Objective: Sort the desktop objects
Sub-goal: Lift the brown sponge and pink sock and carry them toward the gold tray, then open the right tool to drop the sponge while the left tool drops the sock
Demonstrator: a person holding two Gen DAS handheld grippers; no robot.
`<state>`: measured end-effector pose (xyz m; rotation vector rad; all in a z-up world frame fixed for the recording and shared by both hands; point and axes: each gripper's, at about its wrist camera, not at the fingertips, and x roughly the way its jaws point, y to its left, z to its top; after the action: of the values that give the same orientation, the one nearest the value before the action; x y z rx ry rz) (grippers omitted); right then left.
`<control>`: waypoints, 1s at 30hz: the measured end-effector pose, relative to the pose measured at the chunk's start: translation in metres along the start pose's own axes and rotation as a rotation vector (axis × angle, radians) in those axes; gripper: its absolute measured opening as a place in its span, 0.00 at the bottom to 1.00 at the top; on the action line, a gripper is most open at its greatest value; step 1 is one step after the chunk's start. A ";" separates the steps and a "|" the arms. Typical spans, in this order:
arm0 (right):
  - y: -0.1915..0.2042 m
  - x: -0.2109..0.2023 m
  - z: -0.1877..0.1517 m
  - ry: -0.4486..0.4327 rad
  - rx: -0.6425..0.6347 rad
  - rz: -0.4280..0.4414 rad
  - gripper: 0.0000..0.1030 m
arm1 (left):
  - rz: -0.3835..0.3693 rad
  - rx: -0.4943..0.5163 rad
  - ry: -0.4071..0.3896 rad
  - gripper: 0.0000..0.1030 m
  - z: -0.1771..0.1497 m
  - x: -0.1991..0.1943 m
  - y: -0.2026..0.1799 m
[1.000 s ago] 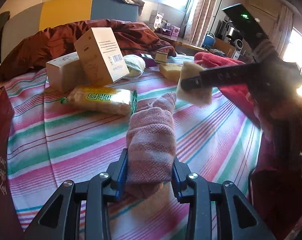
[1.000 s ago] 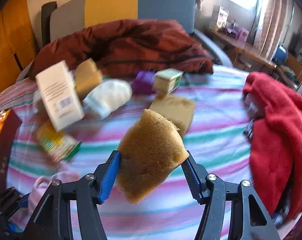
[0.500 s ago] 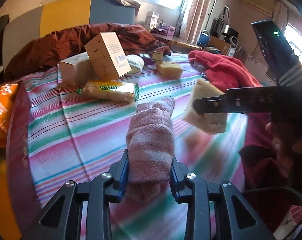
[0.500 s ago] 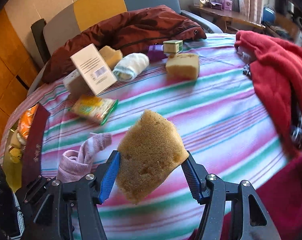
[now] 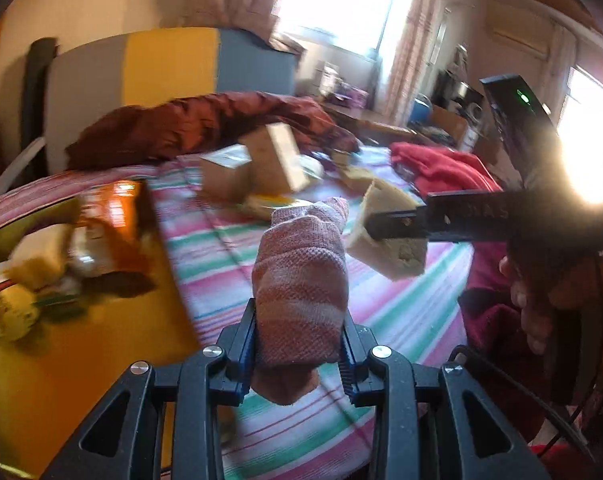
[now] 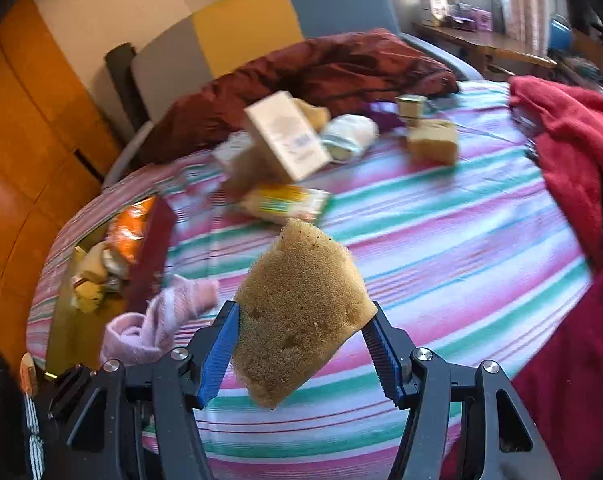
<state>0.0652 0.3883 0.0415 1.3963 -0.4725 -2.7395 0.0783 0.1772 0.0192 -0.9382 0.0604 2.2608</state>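
Note:
My left gripper [image 5: 299, 344] is shut on a rolled pink striped sock [image 5: 301, 276] and holds it above the striped tablecloth. My right gripper [image 6: 305, 346] is shut on a tan sponge [image 6: 301, 320], also held in the air. In the left wrist view the right gripper and its sponge [image 5: 389, 232] sit just right of the sock. In the right wrist view the pink sock [image 6: 161, 320] shows at lower left. A dark red box [image 6: 149, 248] with snack packets inside stands at the left; it also shows in the left wrist view [image 5: 101, 240].
On the cloth at the back lie white cartons [image 6: 285, 136], a yellow-green snack packet [image 6: 285, 202], a white rolled sock [image 6: 349, 136], a second sponge [image 6: 433, 142] and a small cube [image 6: 411, 106]. A red garment [image 6: 569, 148] lies at the right, a maroon jacket [image 6: 321, 68] behind.
Both grippers have moved back and to the left, still holding the sock and the sponge. The dark red box with snacks has come much closer on the left.

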 end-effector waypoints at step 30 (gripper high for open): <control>0.255 0.113 -0.019 0.252 -0.398 0.250 0.63 | 0.340 -0.421 0.043 0.47 -0.045 -0.079 0.215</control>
<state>-0.0146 0.1216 0.0140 1.4318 -0.0741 -2.2593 0.0159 -0.0462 -0.0070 -1.2735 -0.2661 2.6239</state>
